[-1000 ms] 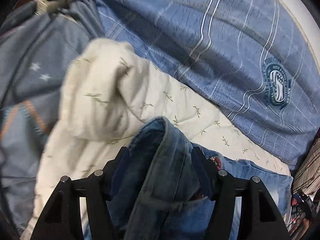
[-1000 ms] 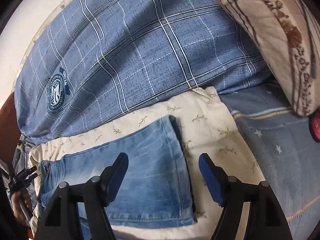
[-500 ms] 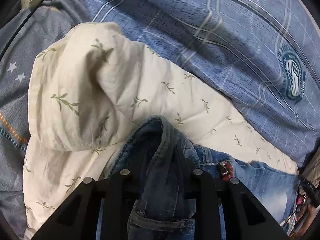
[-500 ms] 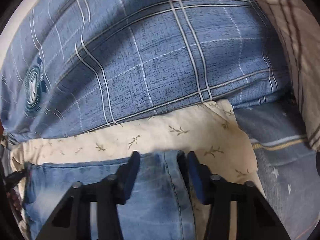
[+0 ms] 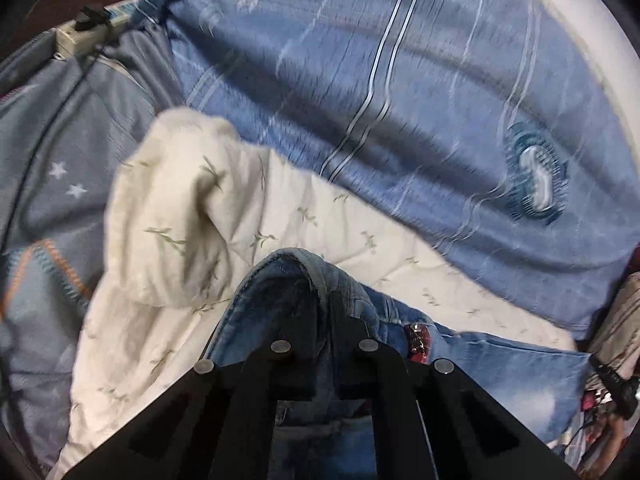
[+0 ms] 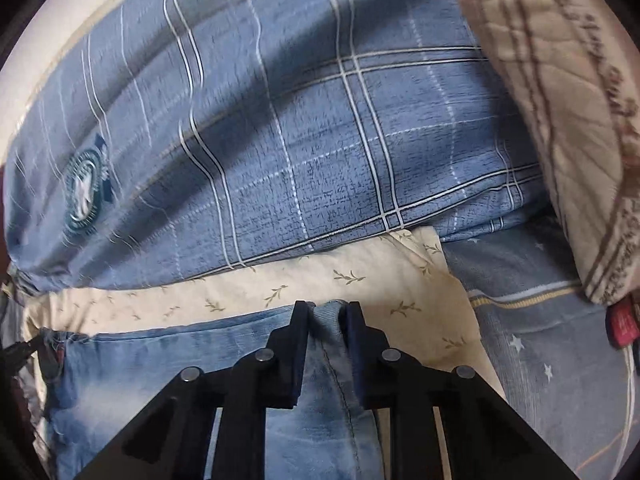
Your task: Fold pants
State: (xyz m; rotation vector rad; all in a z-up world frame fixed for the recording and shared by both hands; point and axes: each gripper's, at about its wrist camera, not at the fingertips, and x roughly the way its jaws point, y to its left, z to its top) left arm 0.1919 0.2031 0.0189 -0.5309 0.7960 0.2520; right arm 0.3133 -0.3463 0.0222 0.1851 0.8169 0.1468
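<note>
one pair of jeans lies spread on a cream quilt printed with small leaf sprigs, and everything else is placed from those jeans. there are two claws, one at each end of the jeans. the left claw has just closed its jaws and now pinches a raised fold of denim at the waist end, the cloth standing up in a ridge between the black fingers; a small red tag shows on the jeans just to the right of that grip. the right claw has also just been closing, and its jaws squeeze a narrow strip of denim at the hem end, beside a seam that runs down the leg. beyond the jeans, past the quilt, lies one big blue checked pillow with one round teal badge. under the quilt is a grey-blue sheet with small white stars. one beige patterned cushion sits far right of the hem end. one white power strip with a black plug lies far beyond the waist end, to the left. no container is in sight.
</note>
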